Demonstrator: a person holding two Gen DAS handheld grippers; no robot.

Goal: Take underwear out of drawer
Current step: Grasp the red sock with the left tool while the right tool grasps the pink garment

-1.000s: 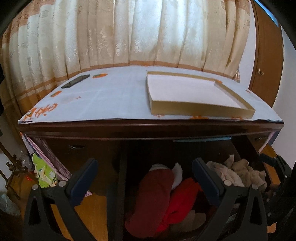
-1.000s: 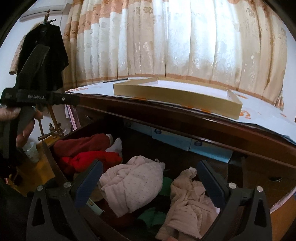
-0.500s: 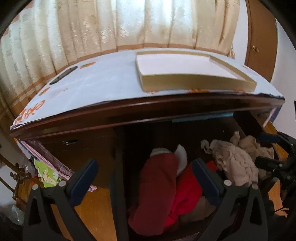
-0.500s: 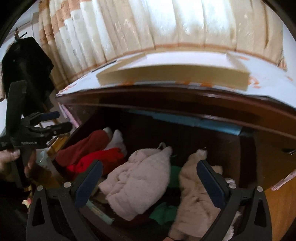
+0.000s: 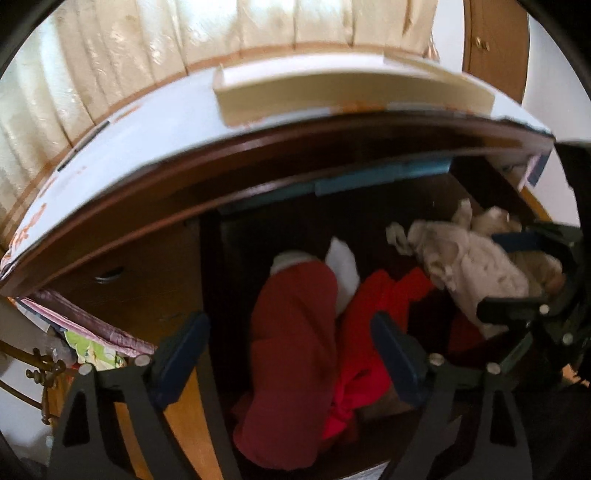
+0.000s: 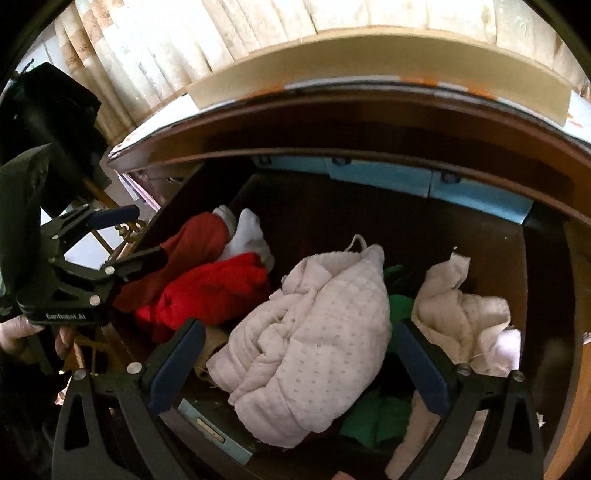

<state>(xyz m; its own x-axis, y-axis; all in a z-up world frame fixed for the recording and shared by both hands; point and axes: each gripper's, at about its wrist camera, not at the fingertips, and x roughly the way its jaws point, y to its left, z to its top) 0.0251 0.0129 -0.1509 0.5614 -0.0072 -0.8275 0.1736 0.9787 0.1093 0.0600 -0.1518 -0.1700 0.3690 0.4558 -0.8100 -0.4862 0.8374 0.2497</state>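
The open dark wooden drawer [image 6: 546,295] holds several bundled garments. A pale quilted dotted garment [image 6: 314,332] lies in the middle, right under my open right gripper [image 6: 295,354]. A dark red garment [image 5: 291,350] and a bright red one [image 5: 376,332] lie at the drawer's left, under my open left gripper [image 5: 291,354]. A cream garment [image 6: 465,314] lies at the right, green cloth [image 6: 395,306] beneath. My left gripper also shows in the right wrist view [image 6: 125,236], my right gripper in the left wrist view [image 5: 517,273], over the pale garment [image 5: 465,262].
The dresser top [image 5: 147,140] overhangs the drawer and carries a shallow cream box [image 5: 332,92]. Curtains [image 6: 221,33] hang behind. A white sock [image 6: 247,229] lies by the red garments. Blue small drawers [image 6: 388,177] sit at the back. A wooden floor shows left [image 5: 184,413].
Both grippers have moved down and forward into the drawer, closer to the garments. Both stay open. The right gripper now hangs over the pale quilted garment.
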